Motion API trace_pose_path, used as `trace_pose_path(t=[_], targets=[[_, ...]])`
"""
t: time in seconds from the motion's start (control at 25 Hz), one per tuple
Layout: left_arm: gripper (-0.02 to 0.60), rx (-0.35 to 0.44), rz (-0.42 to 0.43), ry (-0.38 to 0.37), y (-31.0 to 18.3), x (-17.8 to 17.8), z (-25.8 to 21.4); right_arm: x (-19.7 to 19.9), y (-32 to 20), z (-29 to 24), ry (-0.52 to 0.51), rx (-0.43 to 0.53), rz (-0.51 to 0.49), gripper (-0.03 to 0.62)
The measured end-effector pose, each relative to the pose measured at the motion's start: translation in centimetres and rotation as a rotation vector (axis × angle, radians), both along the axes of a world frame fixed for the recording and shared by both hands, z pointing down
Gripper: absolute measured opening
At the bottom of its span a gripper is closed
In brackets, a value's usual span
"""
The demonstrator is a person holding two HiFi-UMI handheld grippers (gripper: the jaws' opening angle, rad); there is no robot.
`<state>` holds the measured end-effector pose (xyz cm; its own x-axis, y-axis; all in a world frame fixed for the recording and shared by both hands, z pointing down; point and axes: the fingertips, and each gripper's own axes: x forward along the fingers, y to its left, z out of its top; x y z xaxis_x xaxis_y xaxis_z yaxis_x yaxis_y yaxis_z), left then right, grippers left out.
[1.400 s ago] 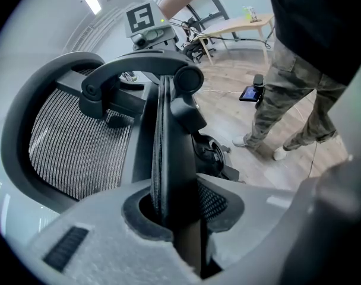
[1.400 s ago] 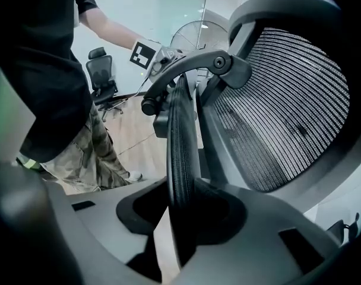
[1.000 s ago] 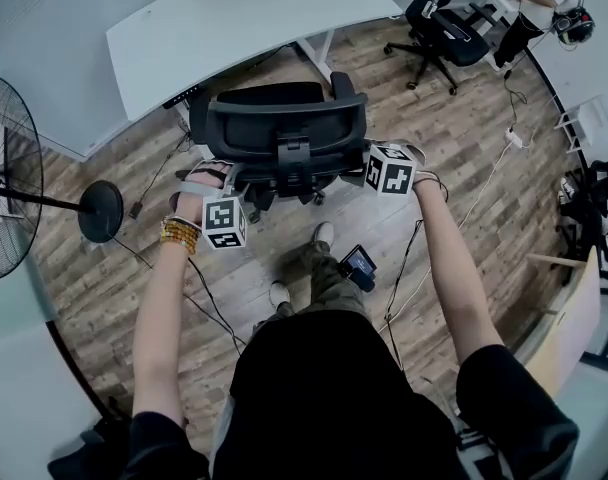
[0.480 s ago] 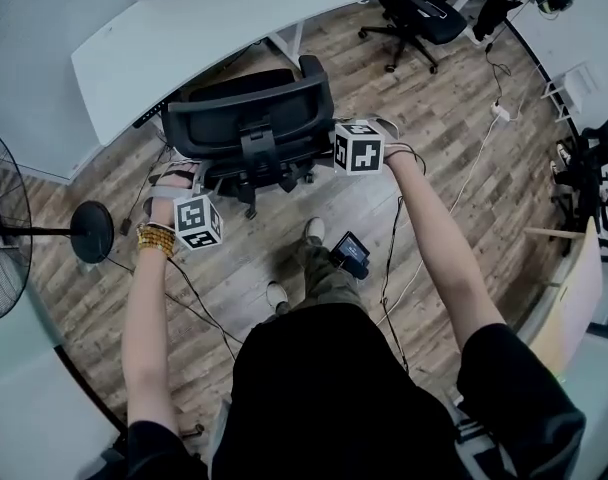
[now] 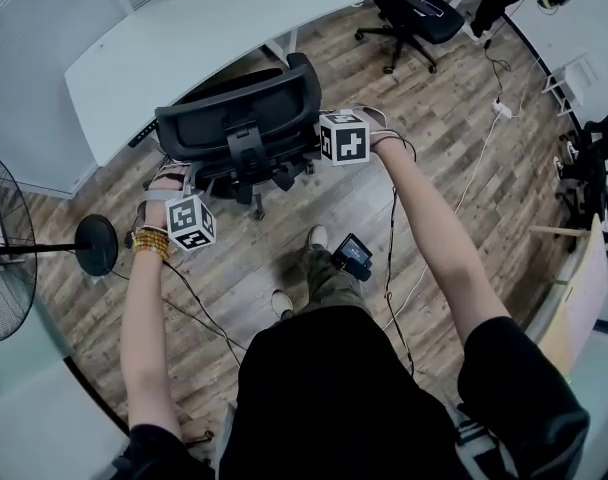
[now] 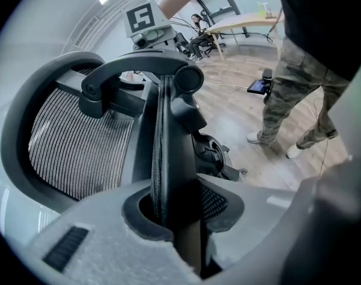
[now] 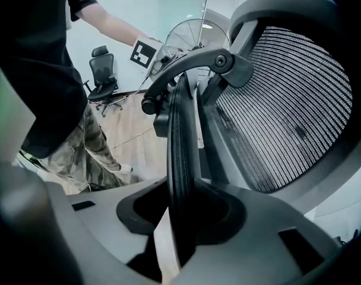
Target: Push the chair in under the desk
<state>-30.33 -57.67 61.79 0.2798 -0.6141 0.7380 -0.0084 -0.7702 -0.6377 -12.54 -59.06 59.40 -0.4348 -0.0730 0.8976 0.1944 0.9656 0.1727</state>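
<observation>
Standing at the far left on the wooden floor (image 5: 464,118) is a pedestal fan (image 5: 96,245), and just right of it the left gripper (image 6: 171,218) has its jaws clamped on the left rim of the backrest of the black mesh chair (image 5: 239,118). That chair sits right at the near edge of the white desk (image 5: 184,38), its back turned to the person, while the right gripper (image 7: 180,218) pinches the backrest's right rim. A second office chair (image 5: 419,13) stands well apart at the upper right.
</observation>
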Motion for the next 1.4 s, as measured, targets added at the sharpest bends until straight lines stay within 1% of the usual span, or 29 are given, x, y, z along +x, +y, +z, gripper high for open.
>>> trace_pose_path(t=[0.2, 0.56, 0.76, 1.4], targets=[[0.099, -0.003, -0.01, -0.003, -0.8, -0.3, 0.1, -0.3, -0.9, 0.0, -0.007, 0.011, -0.012, 0.129], [0.095, -0.024, -0.067, -0.007, -4.3, -0.4, 0.0, -0.4, -5.4, -0.2, 0.001, 0.0, -0.05, 0.13], [0.095, -0.017, -0.092, -0.008, -5.9, -0.3, -0.1, -0.4, -7.4, -0.3, 0.001, 0.002, -0.08, 0.13], [0.092, -0.015, -0.215, -0.012, -10.8, 0.1, 0.0, -0.5, -14.5, -0.3, -0.004, 0.013, -0.205, 0.13]])
